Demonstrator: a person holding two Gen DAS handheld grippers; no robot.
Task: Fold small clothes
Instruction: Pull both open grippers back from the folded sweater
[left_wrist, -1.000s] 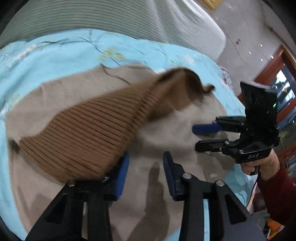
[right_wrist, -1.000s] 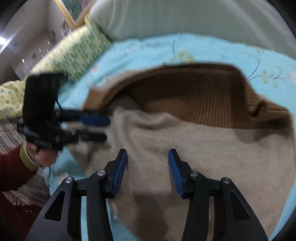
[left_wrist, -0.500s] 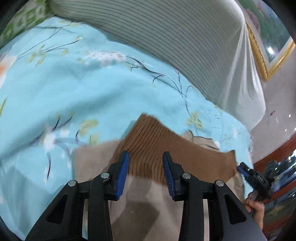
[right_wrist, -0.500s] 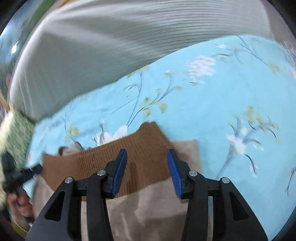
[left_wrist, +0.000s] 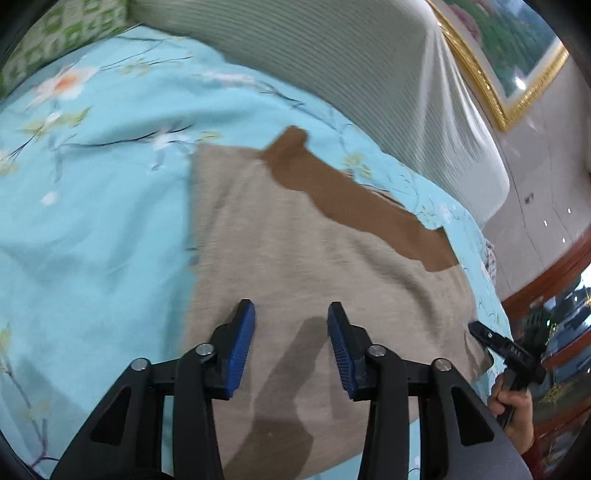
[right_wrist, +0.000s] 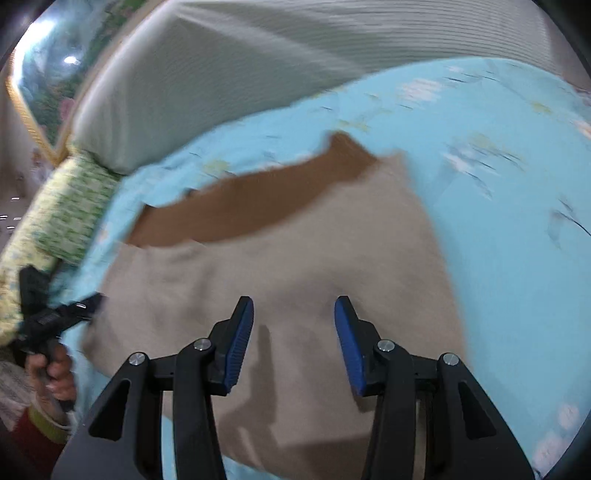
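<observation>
A beige garment (left_wrist: 314, 266) lies folded flat on the light-blue floral bedsheet (left_wrist: 92, 221). Its brown ribbed band (left_wrist: 354, 199) runs along the far edge. My left gripper (left_wrist: 290, 308) hovers open over the beige cloth near its left edge, with nothing between the pads. In the right wrist view the same garment (right_wrist: 295, 258) and brown band (right_wrist: 258, 206) show, and my right gripper (right_wrist: 293, 301) stands open above the cloth near its right side. Each gripper appears in the other's view, at the garment's near corners: the right gripper (left_wrist: 480, 332), and the left gripper (right_wrist: 92, 302).
A grey-white striped headboard cushion (left_wrist: 369, 74) rises behind the bed. A green patterned pillow (right_wrist: 66, 218) lies at the left, and a gold-framed picture (left_wrist: 517, 62) hangs on the wall. Blue sheet spreads on both sides of the garment. A hand in a red sleeve (right_wrist: 48, 373) holds the left gripper.
The brown band, lifted a second ago, now lies flat at the far edge. Both grippers went out over it and have drawn back to the near beige cloth.
</observation>
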